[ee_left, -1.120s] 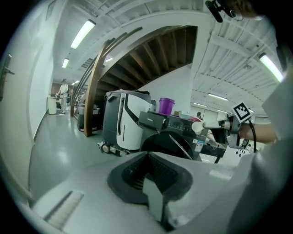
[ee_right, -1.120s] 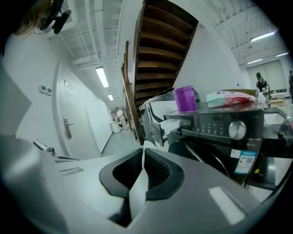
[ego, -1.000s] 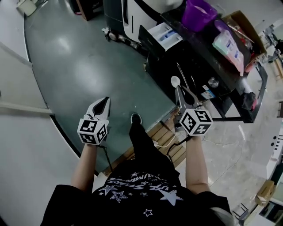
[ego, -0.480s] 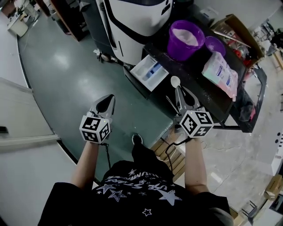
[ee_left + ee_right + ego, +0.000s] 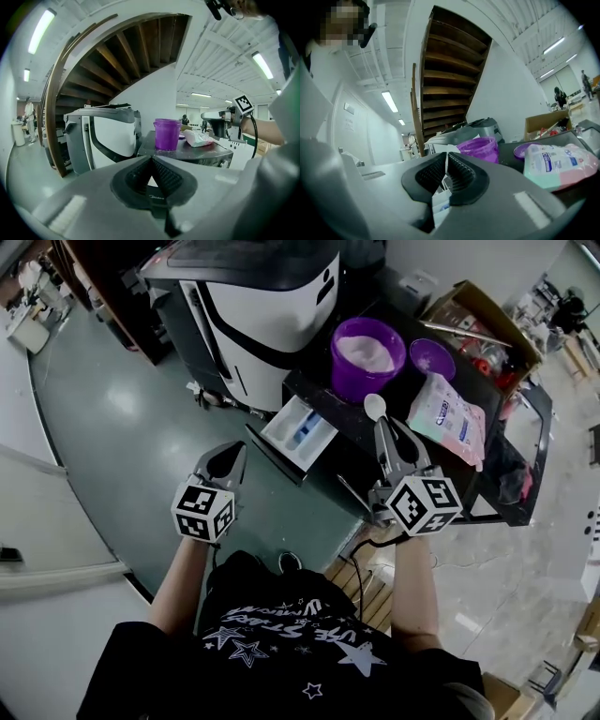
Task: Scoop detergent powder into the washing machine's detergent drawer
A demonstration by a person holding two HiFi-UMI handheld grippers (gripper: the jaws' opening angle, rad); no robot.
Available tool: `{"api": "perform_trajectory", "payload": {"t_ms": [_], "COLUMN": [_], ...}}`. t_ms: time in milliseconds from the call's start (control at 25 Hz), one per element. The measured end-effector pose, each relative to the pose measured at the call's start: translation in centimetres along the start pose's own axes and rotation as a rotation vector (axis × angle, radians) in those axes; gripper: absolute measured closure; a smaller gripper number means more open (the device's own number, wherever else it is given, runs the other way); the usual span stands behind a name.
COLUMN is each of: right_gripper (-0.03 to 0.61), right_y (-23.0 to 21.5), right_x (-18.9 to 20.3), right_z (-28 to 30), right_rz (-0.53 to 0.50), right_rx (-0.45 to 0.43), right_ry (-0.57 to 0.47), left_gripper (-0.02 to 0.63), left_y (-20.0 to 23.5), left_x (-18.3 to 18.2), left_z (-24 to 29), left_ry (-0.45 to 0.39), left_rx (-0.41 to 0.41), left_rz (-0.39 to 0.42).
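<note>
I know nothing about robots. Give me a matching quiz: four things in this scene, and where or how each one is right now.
1. purple bucket
2. drawer
3. spoon
4. bag

A. held in the right gripper jaws
B. lying flat on the dark surface
C. pulled open
D. holding white powder

Pairs: 1-D, 2-C, 3-A, 4-B

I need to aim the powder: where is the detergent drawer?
Head view, centre: the drawer sticks out of the dark washing machine's front, down-left of the purple bucket and left of the spoon in the right gripper.
</note>
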State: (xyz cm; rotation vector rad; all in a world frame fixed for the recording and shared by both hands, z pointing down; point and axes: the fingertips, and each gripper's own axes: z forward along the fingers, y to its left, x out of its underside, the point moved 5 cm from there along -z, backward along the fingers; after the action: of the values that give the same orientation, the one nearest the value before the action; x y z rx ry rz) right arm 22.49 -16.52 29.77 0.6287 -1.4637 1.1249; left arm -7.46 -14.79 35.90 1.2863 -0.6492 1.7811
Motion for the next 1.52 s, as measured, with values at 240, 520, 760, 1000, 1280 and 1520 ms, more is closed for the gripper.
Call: {"api": "perform_trajectory", "payload": {"t_ms": [240, 520, 760, 1000, 1280, 1520], "right_gripper": [0.541, 0.541, 0.541, 0.541, 0.541, 0.541], "right_y": [-0.1, 0.0, -1.1, -3.0, -5.5, -6.2], "right_x": [-4.0, -6.4, -6.3, -6.3, -5.5, -4.0], "right_z": [3.5, 9.2, 14.3, 17.9, 20.0, 20.6], "right_rz": [-0.085, -0.233, -0.247, -0.284, -0.330, -0.347], "right_rx": [0.037, 0.169, 0.290, 0.360, 0.391, 0.394], "right_ry": [-0.035, 0.052, 0.206, 0.401, 0.677, 0.863], "left_gripper": [0.614, 0.614, 0.614, 0.614, 0.614, 0.614], "left_y": [2.3, 7.1, 10.6, 12.4, 13.6, 13.9], "left_x": [-2.1, -4.7, -7.0, -8.4, -8.5, -7.8], "left_z": [4.5, 11.9, 18.6, 22.9, 25.6, 26.7], "left_ry": [-0.011, -0.009, 0.027, 0.039, 0.056, 0.073], "left_rx": [0.078, 0.253, 0.441, 0.579, 0.671, 0.730], "left_rz": [0.041, 0.084, 0.139, 0.169, 0.188, 0.190]}}
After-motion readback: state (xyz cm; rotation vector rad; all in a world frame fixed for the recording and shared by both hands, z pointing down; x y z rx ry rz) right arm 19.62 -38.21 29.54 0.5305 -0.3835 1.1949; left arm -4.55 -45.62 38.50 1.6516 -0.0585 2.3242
